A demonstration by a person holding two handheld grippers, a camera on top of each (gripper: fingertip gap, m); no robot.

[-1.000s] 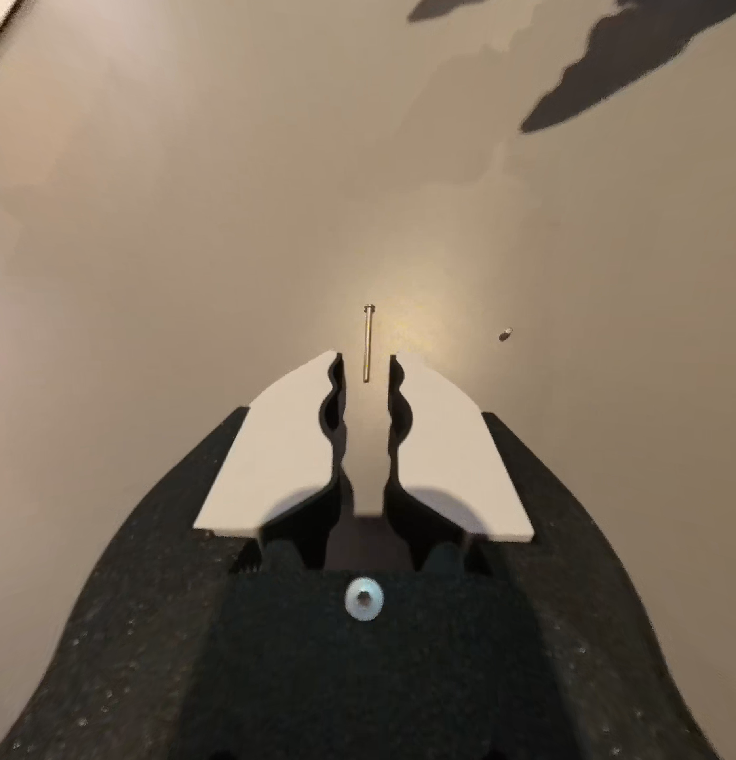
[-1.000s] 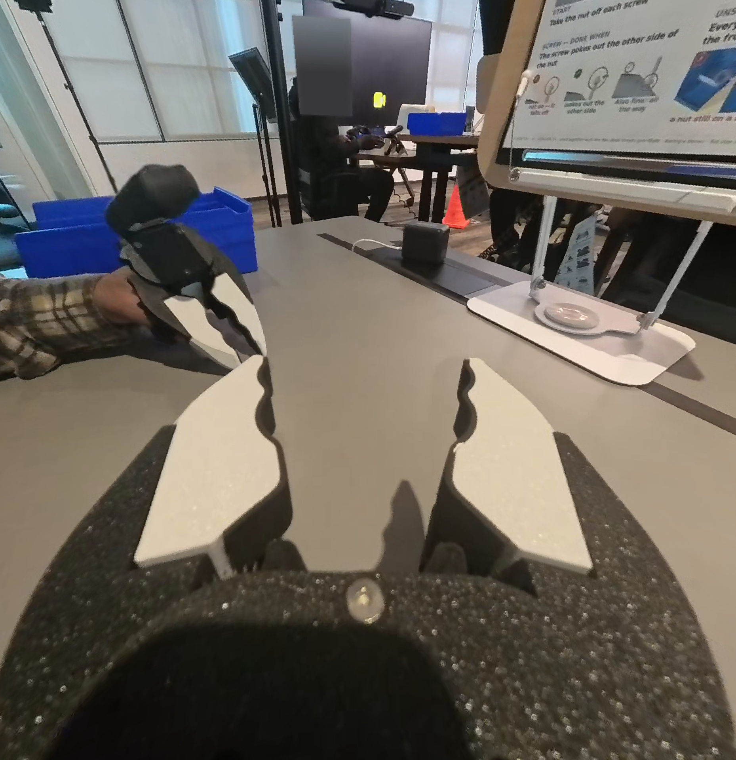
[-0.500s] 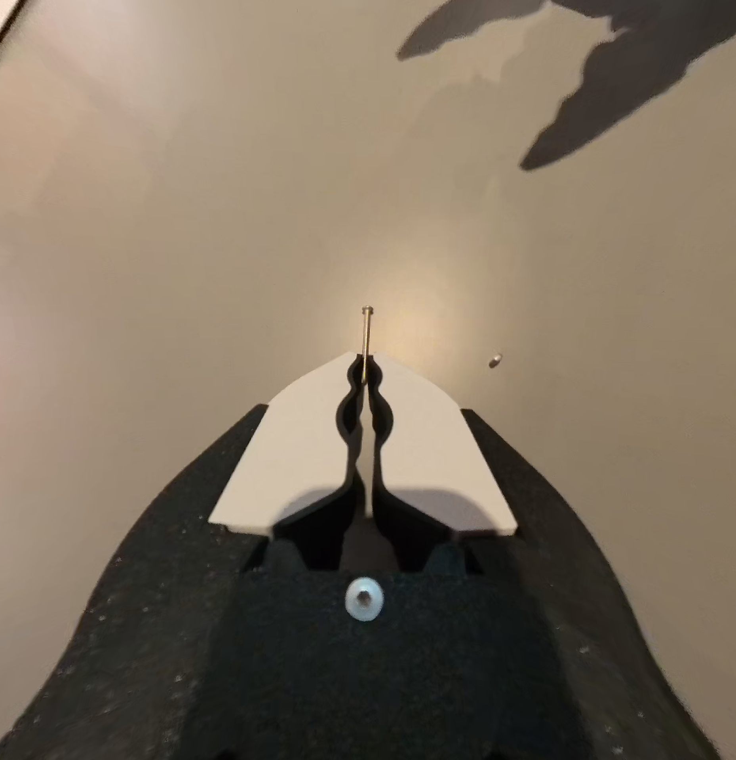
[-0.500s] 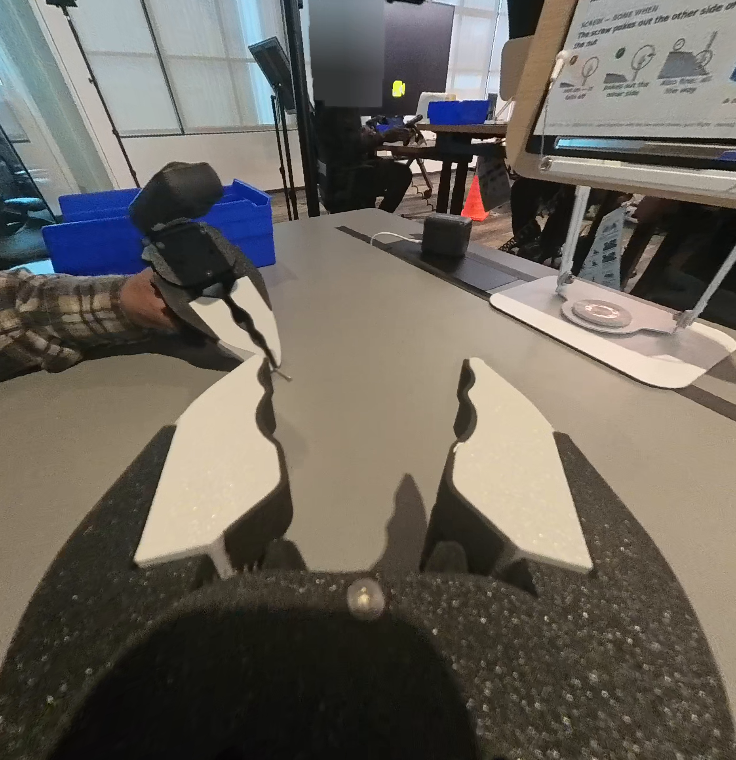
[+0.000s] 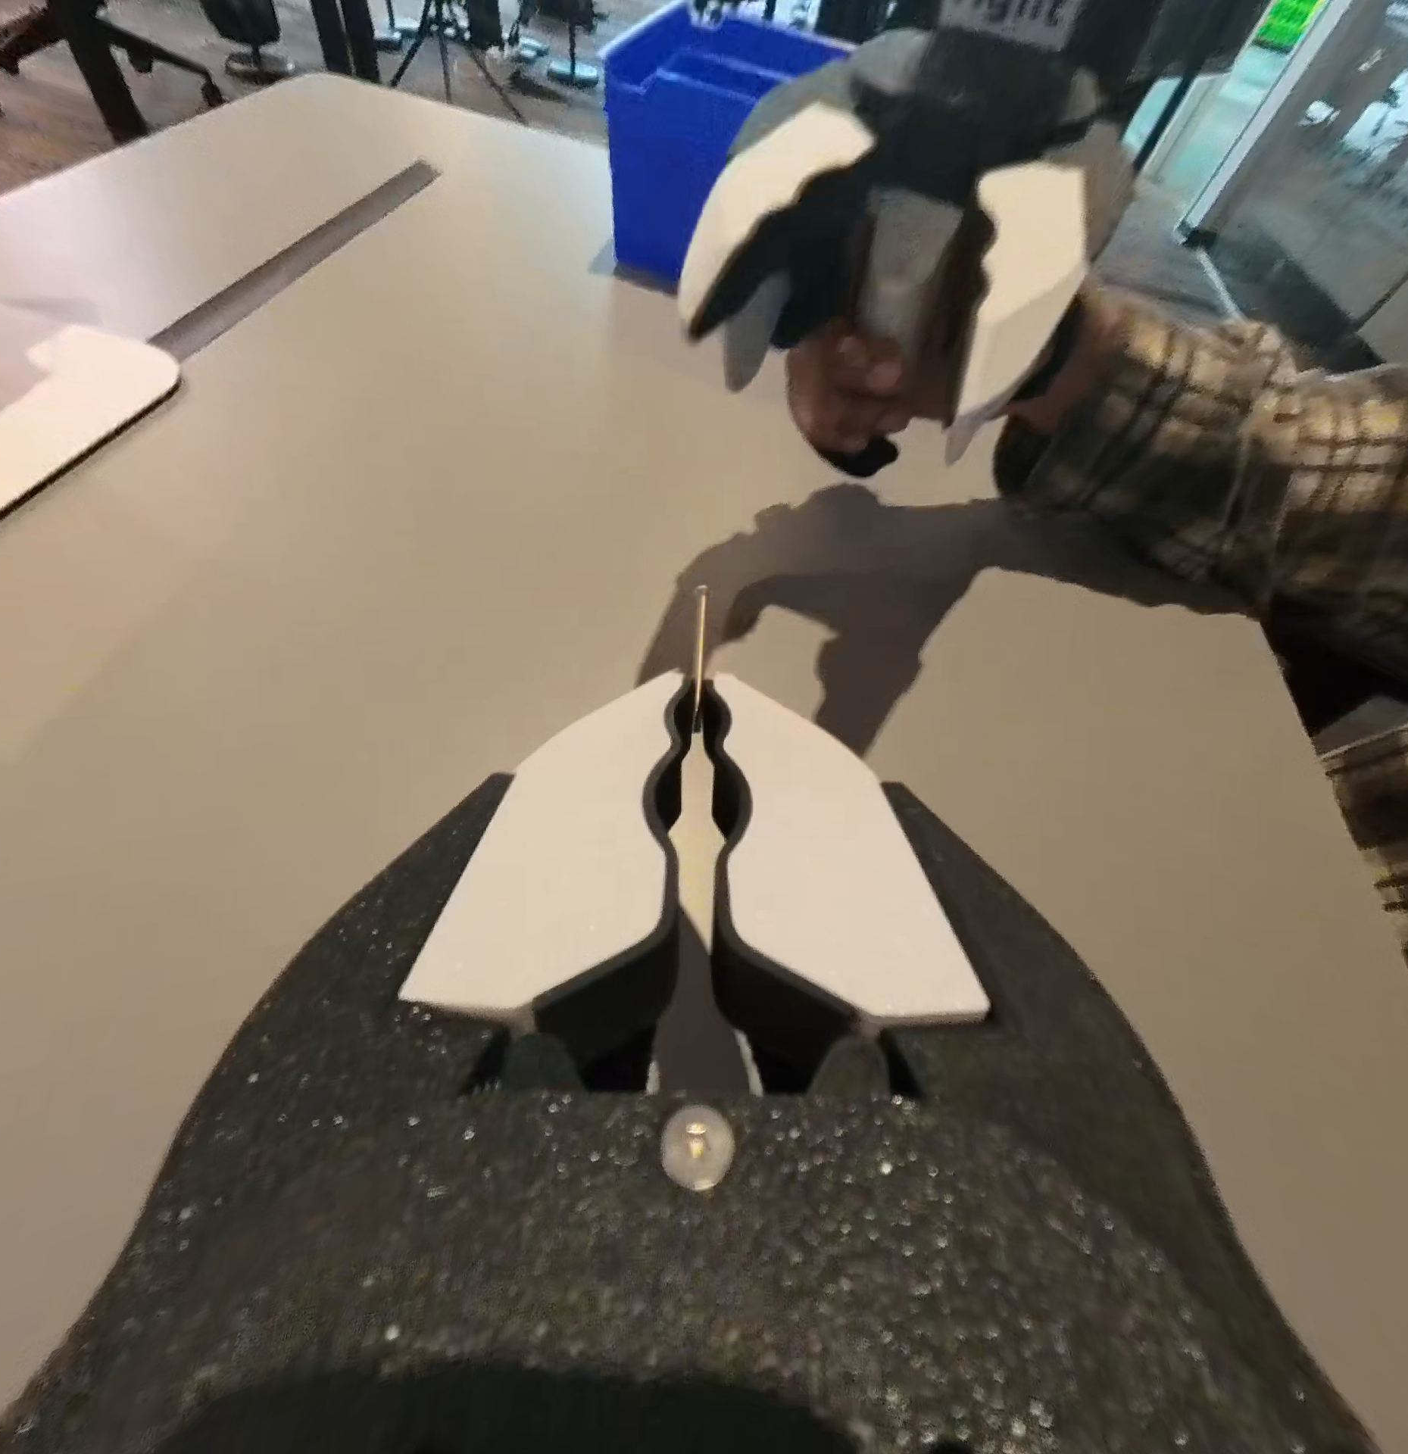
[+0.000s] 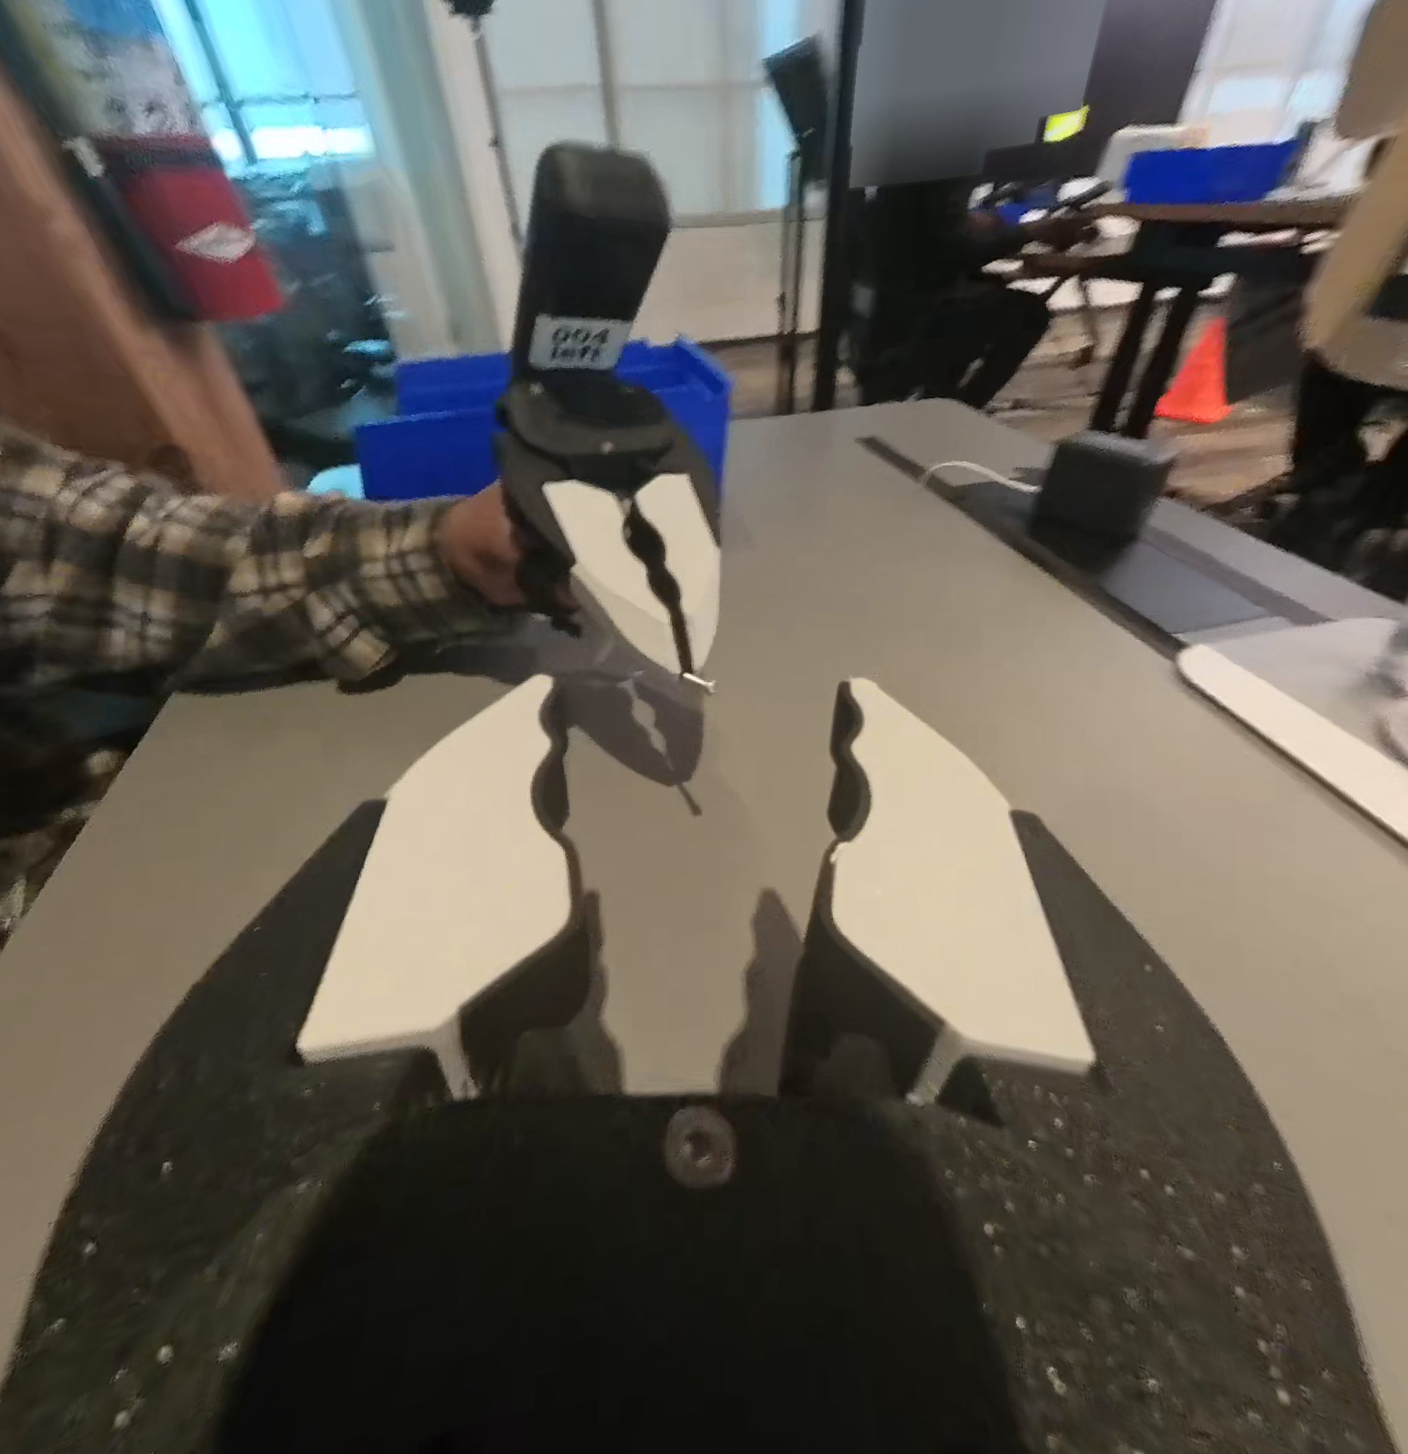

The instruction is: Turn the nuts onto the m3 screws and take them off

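M3 screw [image 5: 699, 647] pinched at the left gripper [image 5: 696, 692] tips, lifted off the grey table [image 5: 370, 551].
Right gripper [image 6: 696, 692] hangs spread wide, facing it (plaid sleeve [image 6: 173, 566] reaching in).

Grey table [image 6: 960, 708] bare between the two grippers; open passage there. Left gripper [image 6: 689, 669] hangs above that patch, clamped on a thin screw [image 6: 699, 681] that juts forward off its tips, clear of the tabletop. Right gripper [image 6: 696, 755] faces it, jaws spread wide, nothing between them. Obstacles to the right gripper's right: white stand base [image 6: 1314, 732] at table edge, black box [image 6: 1106, 492] with cable on a dark strip farther back. Blue bin [image 6: 449, 440] sits behind the left gripper. Plaid sleeve [image 6: 173, 566] blocks the near left side.
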